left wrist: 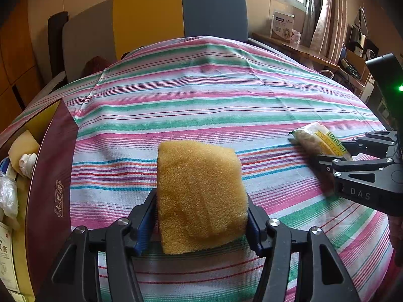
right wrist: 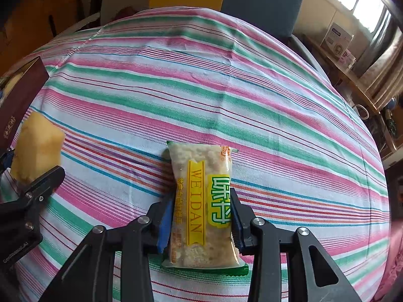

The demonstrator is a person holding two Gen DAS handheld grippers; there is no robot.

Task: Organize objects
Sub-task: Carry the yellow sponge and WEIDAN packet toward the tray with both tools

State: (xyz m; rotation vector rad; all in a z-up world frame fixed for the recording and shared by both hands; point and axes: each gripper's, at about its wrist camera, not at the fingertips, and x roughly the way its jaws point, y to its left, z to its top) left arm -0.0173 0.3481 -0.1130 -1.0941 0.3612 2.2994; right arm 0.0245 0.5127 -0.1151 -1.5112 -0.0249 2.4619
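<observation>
- Over the striped bedsheet (left wrist: 201,95) we hold a yellow sponge (left wrist: 200,196) in the left gripper (left wrist: 201,222); its blue pads press the block's two sides, jaws about half open around it
- We see the sponge as a coarse, porous, golden-yellow block with rounded corners, its far end jutting forward beyond the fingertips
- In the right wrist view the right gripper (right wrist: 202,222) is clamped on a snack packet (right wrist: 201,206), jaws fairly narrow, blue pads squeezing its long edges
- The packet is a clear plastic wrapper with a green sealed edge, pale crumbly contents showing through, a yellow band reading WEIDAN and a green-and-yellow label with Chinese characters
- From the left wrist view we see the packet sticking out of the right gripper at the right edge of the cloth, well apart from the sponge
- At the far left stands a maroon box (left wrist: 50,176) with gold lettering, its inside holding assorted items we cannot make out clearly
</observation>
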